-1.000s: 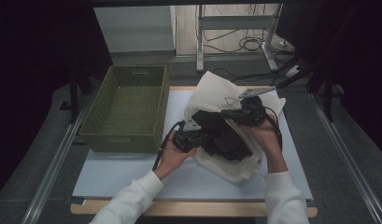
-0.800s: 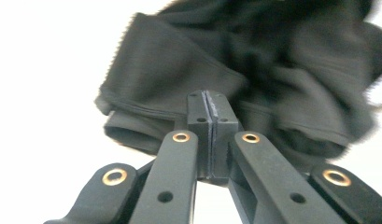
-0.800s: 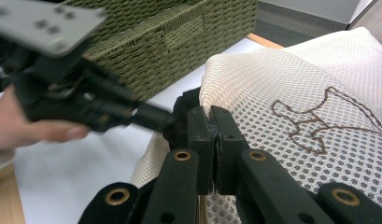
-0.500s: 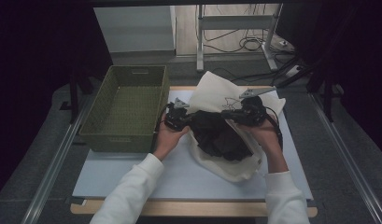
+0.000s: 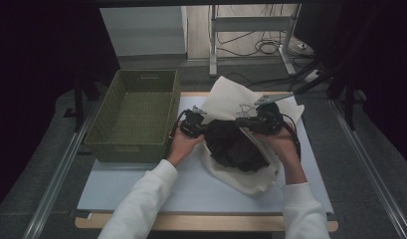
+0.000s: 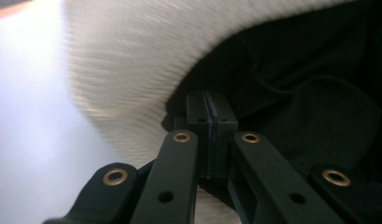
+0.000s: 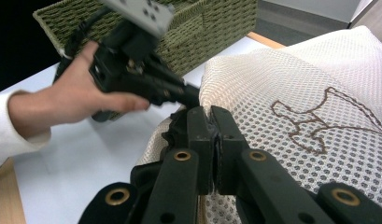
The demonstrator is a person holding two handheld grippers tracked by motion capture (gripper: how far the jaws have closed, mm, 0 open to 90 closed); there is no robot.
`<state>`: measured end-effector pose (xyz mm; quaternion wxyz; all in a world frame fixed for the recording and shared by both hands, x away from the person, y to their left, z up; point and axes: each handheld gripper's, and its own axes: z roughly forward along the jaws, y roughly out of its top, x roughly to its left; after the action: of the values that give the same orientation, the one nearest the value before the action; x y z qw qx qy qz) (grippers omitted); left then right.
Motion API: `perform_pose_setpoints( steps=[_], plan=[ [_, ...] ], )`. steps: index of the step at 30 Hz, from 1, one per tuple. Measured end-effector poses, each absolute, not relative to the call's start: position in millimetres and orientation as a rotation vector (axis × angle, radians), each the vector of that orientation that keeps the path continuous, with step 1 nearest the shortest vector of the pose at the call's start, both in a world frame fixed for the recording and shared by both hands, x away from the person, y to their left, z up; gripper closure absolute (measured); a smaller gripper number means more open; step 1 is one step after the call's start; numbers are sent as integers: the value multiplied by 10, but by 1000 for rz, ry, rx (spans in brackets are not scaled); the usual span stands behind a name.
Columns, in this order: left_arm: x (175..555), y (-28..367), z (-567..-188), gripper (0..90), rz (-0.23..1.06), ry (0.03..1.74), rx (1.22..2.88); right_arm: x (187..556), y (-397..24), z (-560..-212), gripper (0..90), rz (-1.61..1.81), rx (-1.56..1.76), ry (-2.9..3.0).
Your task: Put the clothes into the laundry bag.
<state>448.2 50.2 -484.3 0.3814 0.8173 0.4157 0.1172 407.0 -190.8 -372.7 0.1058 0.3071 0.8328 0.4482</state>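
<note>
**Two closed grippers at the mouth of a mesh laundry bag**

Two forearms in white sleeves enter from the near table edge. The cream mesh laundry bag (image 5: 241, 169) lies on the white table mat (image 5: 141, 184), its closed end toward the person and its long axis running away, slightly rightward, to the embroidered flap (image 5: 236, 102). A black garment (image 5: 236, 147) fills the bag's open middle.

Left gripper (image 5: 203, 128): at the left edge of the opening, jaws together. In the left gripper view the pads meet where the black cloth passes under the cream mesh rim (image 6: 132, 84); they appear clamped on fabric at that edge, though which layer cannot be told.

Right gripper (image 5: 243, 122): at the upper right of the opening, jaws together, apparently pinching the mesh edge (image 7: 272, 88) beside the brown embroidery (image 7: 319, 126). In the right gripper view the left gripper (image 7: 188, 95) lies just beyond the right one's jaw tips.

The grippers face each other across the bag's short axis, with the garment between and just nearer than them; judged so, the coming move turns on parting or lifting the rim across that axis. Beyond the left hand stands the green woven basket (image 5: 136, 144), nearer to the left gripper.
</note>
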Motion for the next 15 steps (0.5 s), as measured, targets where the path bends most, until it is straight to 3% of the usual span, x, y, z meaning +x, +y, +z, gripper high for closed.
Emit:
perform_pose_setpoints(
  steps=[15],
  plan=[
    [4231,218,-4960,900,183,979,2103,4064,-1938,-3698,880,1334,907,2440]
  ],
)
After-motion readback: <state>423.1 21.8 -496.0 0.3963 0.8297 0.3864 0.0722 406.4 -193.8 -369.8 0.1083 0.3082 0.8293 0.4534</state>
